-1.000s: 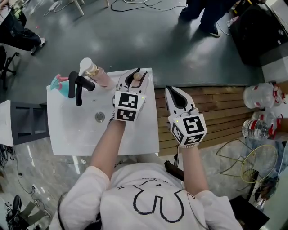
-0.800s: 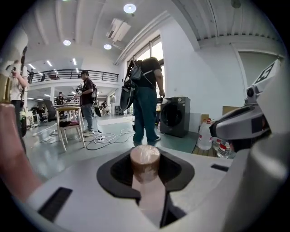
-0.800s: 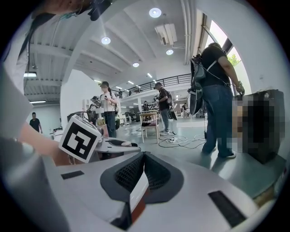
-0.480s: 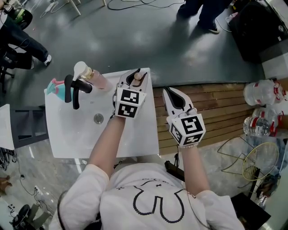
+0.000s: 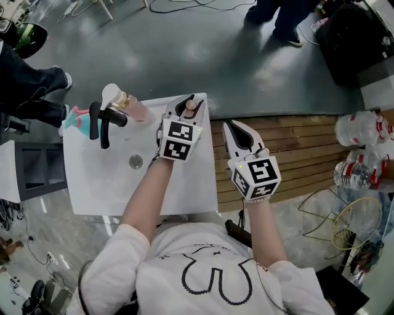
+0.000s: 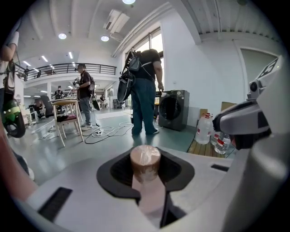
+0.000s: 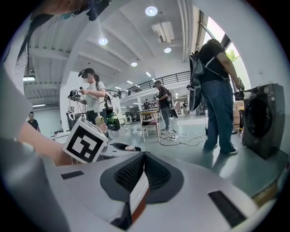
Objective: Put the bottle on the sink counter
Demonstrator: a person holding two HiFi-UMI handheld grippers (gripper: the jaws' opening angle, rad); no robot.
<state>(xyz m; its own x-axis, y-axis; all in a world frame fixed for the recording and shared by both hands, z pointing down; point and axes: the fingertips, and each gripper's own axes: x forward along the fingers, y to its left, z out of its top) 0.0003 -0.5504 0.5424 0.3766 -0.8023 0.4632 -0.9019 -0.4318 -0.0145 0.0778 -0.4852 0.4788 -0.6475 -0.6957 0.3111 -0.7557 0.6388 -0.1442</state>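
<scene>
A small pink bottle [image 5: 191, 106] with a brown cap [image 6: 145, 157] stands upright between the jaws of my left gripper [image 5: 188, 102], which is shut on it. They are over the far right corner of the white sink counter [image 5: 196, 184]. In the left gripper view the bottle [image 6: 152, 197] fills the gap between the jaws of the left gripper [image 6: 146, 179]. My right gripper [image 5: 237, 128] is shut and holds nothing. It hovers over the wooden planks [image 5: 308, 151] just right of the sink. Its jaws meet in the right gripper view [image 7: 143, 156].
On the sink's far left stand a black faucet [image 5: 101, 120], a pink pump bottle [image 5: 126, 98] and a teal spray bottle [image 5: 77, 117]. A drain [image 5: 136, 161] sits mid-basin. Water jugs [image 5: 357, 129] and a wire basket [image 5: 351, 221] lie at the right. A person [image 5: 277, 18] stands beyond the sink.
My left gripper has sunk a little with the bottle toward the sink's far right corner. The right gripper has kept still. A person at the far left has shifted.
</scene>
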